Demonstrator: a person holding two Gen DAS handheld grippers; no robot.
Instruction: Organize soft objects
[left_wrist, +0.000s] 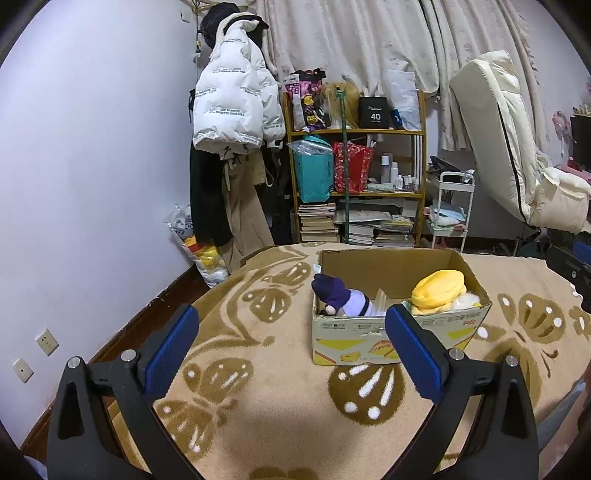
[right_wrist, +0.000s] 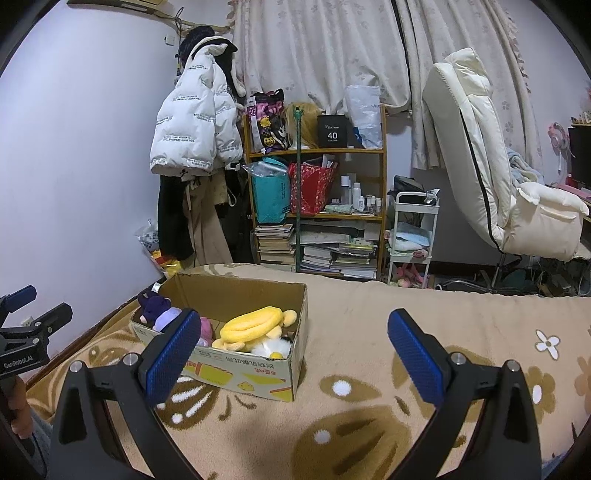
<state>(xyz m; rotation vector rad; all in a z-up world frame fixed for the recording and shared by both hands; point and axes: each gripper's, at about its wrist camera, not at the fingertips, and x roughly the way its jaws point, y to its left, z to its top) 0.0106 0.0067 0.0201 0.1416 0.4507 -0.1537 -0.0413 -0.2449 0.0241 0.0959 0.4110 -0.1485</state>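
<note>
An open cardboard box (left_wrist: 354, 343) stands on the beige patterned blanket (left_wrist: 258, 369). In it lie a purple plush (left_wrist: 340, 295) at the left and a yellow plush (left_wrist: 437, 290) on a white fluffy one at the right. My left gripper (left_wrist: 291, 332) is open and empty, above the blanket just in front of the box. In the right wrist view the box (right_wrist: 258, 373) sits left of centre with the yellow plush (right_wrist: 251, 325) and purple plush (right_wrist: 159, 310) inside. My right gripper (right_wrist: 291, 339) is open and empty, to the right of the box. The left gripper (right_wrist: 22, 332) shows at that view's left edge.
Behind the bed stand a wooden shelf (left_wrist: 354, 184) with bags and books, a coat rack with a white puffer jacket (left_wrist: 232, 99), a white trolley (left_wrist: 450, 206) and a cream recliner chair (left_wrist: 517, 147). A bag of plush toys (left_wrist: 199, 251) sits on the floor by the wall.
</note>
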